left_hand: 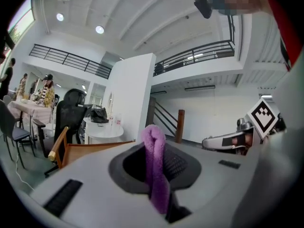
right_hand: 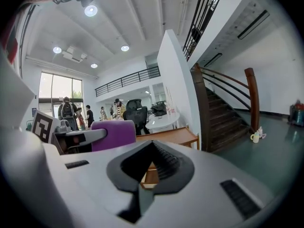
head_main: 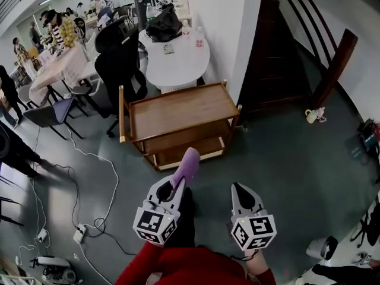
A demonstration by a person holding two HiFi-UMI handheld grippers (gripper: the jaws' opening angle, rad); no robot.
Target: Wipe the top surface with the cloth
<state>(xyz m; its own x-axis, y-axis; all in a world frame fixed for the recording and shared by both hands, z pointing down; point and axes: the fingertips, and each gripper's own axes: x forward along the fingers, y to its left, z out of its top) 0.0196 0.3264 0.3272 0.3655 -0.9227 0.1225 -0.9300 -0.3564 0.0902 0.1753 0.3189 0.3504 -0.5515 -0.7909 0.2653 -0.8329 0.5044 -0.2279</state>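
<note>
Between left gripper (left_hand: 156,170) jaws, purple cloth (left_hand: 156,165)

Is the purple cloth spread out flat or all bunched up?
Bunched up. The cloth is folded into a narrow strip, pinched between the jaws of the left gripper, its looped end sticking out past them.

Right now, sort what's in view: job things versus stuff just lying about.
Job:
purple cloth
left gripper, clamped on it
wooden cart top

Lying about:
round white table
black bag
office chair
mug by the stairs
</note>
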